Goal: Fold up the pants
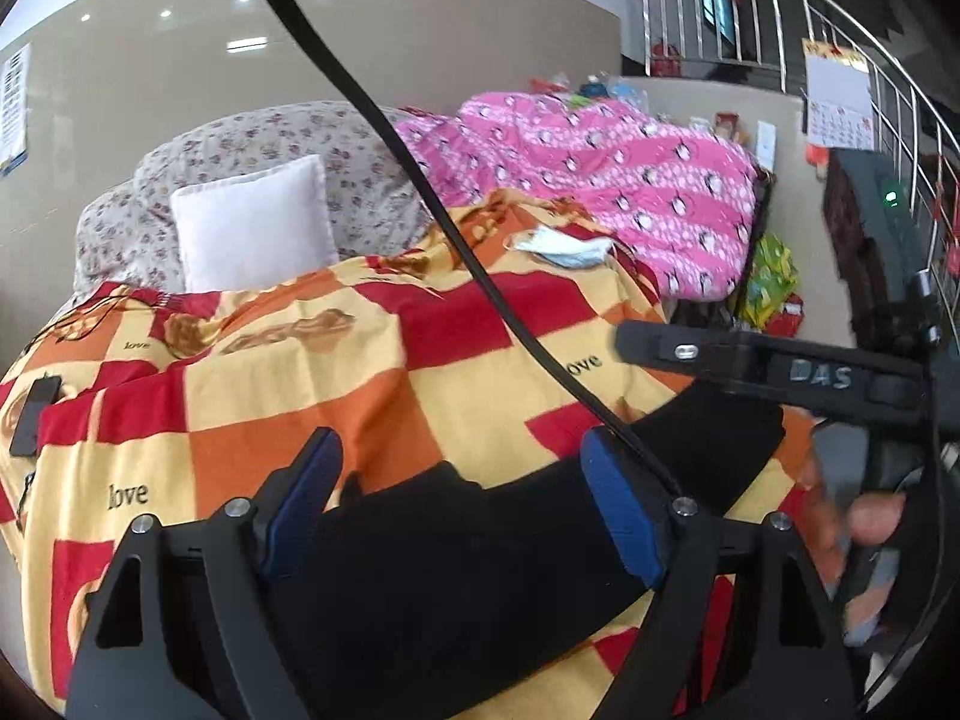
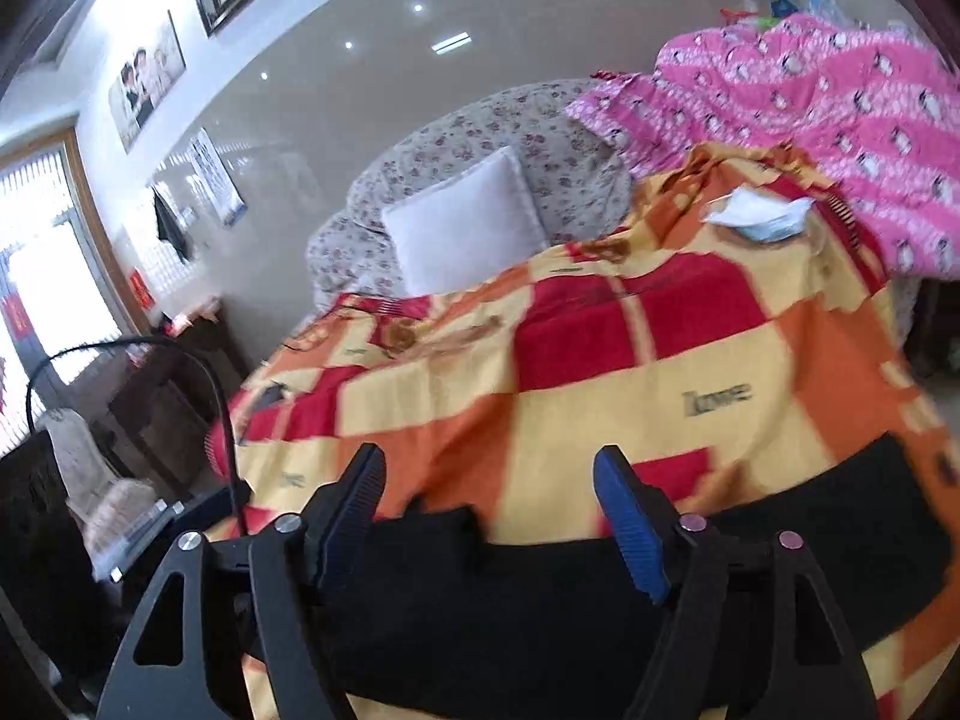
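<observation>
Your left gripper [image 1: 462, 504] and right gripper [image 2: 492, 516] both gape wide. Blanket [image 1: 288, 396] beyond pants [image 1: 456, 588] lies bare; pants sit under both jaws.

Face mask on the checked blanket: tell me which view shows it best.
The left wrist view: the face mask is sharp, its blue and white layers and ear loop clear. In the right wrist view the mask is also unobstructed but motion-blurred.
</observation>
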### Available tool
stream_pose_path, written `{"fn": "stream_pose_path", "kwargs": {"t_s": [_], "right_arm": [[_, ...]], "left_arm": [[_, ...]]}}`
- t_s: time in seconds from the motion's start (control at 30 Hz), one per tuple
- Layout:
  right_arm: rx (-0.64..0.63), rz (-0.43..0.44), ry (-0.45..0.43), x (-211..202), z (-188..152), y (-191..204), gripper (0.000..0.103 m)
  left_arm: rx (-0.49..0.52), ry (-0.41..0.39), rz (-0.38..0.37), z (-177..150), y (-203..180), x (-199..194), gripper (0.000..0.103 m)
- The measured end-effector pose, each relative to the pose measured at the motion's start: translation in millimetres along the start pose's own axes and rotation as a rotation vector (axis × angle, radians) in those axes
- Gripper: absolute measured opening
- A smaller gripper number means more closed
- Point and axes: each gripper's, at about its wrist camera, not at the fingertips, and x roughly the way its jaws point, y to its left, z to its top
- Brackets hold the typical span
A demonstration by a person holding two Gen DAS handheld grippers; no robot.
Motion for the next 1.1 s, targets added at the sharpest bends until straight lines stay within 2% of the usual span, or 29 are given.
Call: {"fn": "stream_pose_path", "kwargs": {"t_s": [0.13,0.23,0.33,0.5,0.6,0.8,1.0,1.07,1.1], "right_arm": [[-0.021,-0.113,0.043,-24,-11,-45,0.075],[-0.002,-0.195,0.114,-44,-31,-91,0.075],[0.051,-0.227,0.175,-58,-55,-126,0.075],[0.164,-0.224,0.187,-71,-82,-166,0.075],[0.194,-0.196,0.177,-71,-86,-174,0.075],[0.201,-0.159,0.141,-65,-84,-184,0.075],[0.175,-0.134,0.119,-55,-78,-189,0.075],[0.166,-0.129,0.109,-54,-77,-189,0.073],[0.165,-0.13,0.104,-53,-77,-190,0.065]], "left_arm": [[0.029,0.064,-0.092,-3,-21,25,0.082],[0.052,0.114,-0.177,-3,-42,52,0.082],[0.051,0.175,-0.26,1,-62,78,0.082],[0.054,0.229,-0.381,14,-101,118,0.082],[0.078,0.252,-0.414,24,-124,140,0.082],[0.113,0.297,-0.429,38,-152,183,0.082],[0.167,0.369,-0.457,35,-176,219,0.083],[0.172,0.39,-0.461,32,-180,226,0.083],[0.177,0.406,-0.46,30,-182,230,0.083]]}}
